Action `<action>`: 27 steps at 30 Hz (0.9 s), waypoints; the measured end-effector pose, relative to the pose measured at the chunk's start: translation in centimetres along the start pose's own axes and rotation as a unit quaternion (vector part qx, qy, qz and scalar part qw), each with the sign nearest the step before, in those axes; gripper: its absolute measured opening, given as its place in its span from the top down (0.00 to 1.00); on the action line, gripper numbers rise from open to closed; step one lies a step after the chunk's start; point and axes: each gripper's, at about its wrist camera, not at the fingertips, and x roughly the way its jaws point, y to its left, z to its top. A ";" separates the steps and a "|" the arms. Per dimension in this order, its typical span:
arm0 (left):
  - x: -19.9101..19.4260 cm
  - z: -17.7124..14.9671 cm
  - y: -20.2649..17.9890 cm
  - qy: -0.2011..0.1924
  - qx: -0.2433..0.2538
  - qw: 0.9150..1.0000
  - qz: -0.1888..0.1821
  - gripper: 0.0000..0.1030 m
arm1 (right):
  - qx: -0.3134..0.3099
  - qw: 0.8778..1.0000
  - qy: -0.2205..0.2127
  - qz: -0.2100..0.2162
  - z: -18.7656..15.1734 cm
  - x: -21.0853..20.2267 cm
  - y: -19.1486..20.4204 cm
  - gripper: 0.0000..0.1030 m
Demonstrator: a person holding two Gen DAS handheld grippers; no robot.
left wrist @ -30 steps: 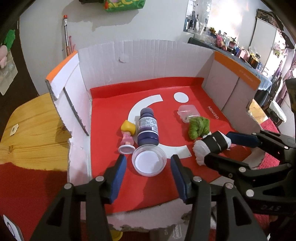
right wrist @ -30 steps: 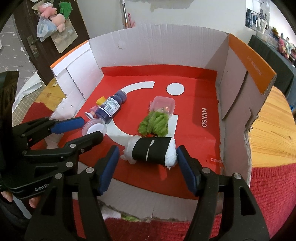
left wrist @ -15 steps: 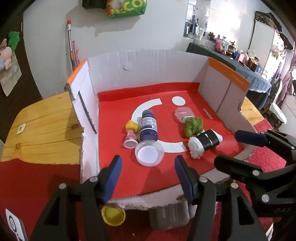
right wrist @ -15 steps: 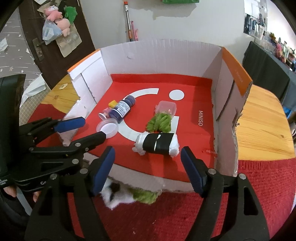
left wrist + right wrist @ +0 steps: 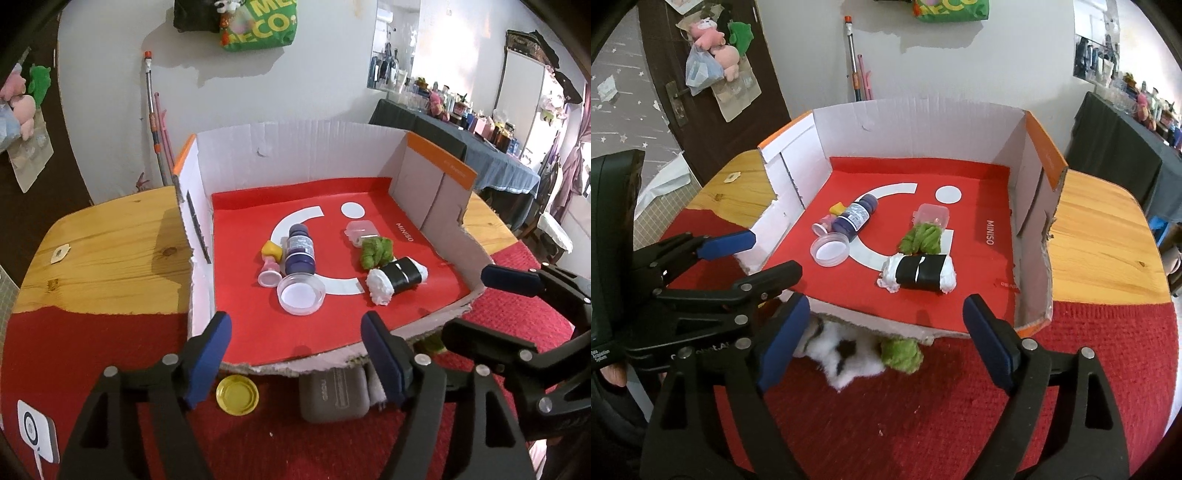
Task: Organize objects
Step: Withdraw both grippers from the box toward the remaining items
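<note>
A cardboard box with a red floor holds a blue bottle, a clear round lid, a small pink and yellow toy, a clear small container, a green plush and a white roll with a black band. My left gripper is open and empty before the box's torn front edge. My right gripper is open and empty, also outside the box.
On the red cloth in front of the box lie a yellow cap, a grey case, and a white and green plush. The wooden table extends on both sides. A dark table stands far right.
Both grippers have drawn back and up out of the box. The lid and the white roll stay on the box floor. Objects in front of the box have come into view.
</note>
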 end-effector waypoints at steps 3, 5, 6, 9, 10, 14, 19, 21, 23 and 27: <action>-0.6 -0.3 0.0 -0.004 -0.002 1.000 0.000 0.23 | 0.000 1.000 -0.005 0.002 -0.4 -0.7 0.2 0.15; -1.0 -0.5 -0.1 -0.008 -0.004 1.000 0.002 0.20 | 0.000 1.000 -0.010 0.001 -0.5 -1.2 0.4 0.11; -1.1 -0.6 0.0 -0.009 -0.004 1.000 0.002 0.20 | 0.000 1.000 -0.012 0.001 -0.6 -1.4 0.5 0.10; -1.6 -0.9 -0.1 -0.013 -0.005 1.000 0.004 0.17 | 0.000 1.000 -0.017 0.001 -0.9 -2.0 0.7 0.10; -1.9 -1.0 -0.2 -0.015 -0.004 1.000 0.004 0.16 | -0.001 1.000 -0.019 0.002 -1.0 -2.2 0.8 0.09; -2.6 -1.4 -0.3 -0.020 -0.003 1.000 0.005 0.13 | -0.002 1.000 -0.025 0.001 -1.5 -3.0 1.0 0.08; -3.3 -1.8 -0.6 -0.025 -0.001 1.000 0.006 0.11 | -0.002 1.000 -0.030 0.003 -2.2 -3.9 1.4 0.07; -3.5 -2.1 -0.7 -0.026 -0.001 1.000 0.007 0.10 | -0.001 0.999 -0.033 0.004 -2.5 -4.2 1.5 0.07; -3.8 -2.4 -0.7 -0.028 -0.002 1.000 0.009 0.05 | 0.000 0.999 -0.034 0.005 -2.9 -4.6 1.7 0.07; -4.3 -3.0 -0.6 -0.031 -0.003 0.999 0.010 0.04 | 0.003 0.999 -0.035 0.007 -3.5 -4.9 1.8 0.07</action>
